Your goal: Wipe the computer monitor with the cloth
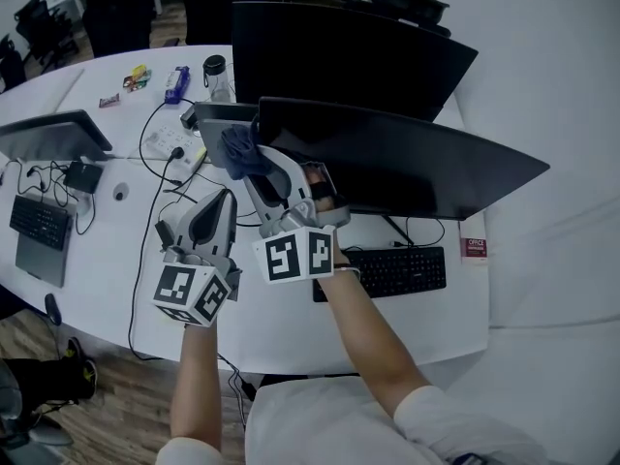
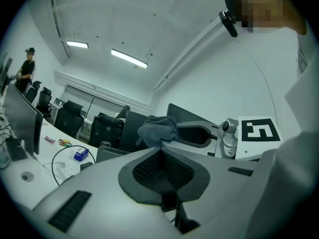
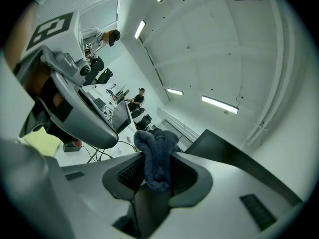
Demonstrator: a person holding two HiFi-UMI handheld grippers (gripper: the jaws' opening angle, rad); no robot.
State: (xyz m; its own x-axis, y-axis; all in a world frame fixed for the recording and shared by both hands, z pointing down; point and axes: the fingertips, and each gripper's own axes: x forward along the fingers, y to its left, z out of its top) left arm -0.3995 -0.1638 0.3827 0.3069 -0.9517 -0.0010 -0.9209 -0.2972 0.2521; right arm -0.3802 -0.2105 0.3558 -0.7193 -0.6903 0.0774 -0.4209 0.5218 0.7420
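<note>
A dark blue cloth (image 1: 245,152) is bunched up and pinched in my right gripper (image 1: 254,160), held up at the left end of the near black monitor (image 1: 397,168). In the right gripper view the cloth (image 3: 156,156) fills the shut jaws of that gripper (image 3: 157,158), and the monitor's edge (image 3: 234,156) runs off to the right. My left gripper (image 1: 226,198) hangs lower left of the right one, over the white desk (image 1: 107,269). Its jaws (image 2: 160,152) are shut with nothing between them. In the left gripper view the cloth (image 2: 158,129) shows just ahead.
A second black monitor (image 1: 339,56) stands behind the near one. A black keyboard (image 1: 383,269) lies under the near screen. A power strip (image 1: 172,143) with cables, a bottle (image 1: 215,71), another screen (image 1: 53,134) and keyboard (image 1: 39,223) sit left. A person (image 2: 26,66) stands far off.
</note>
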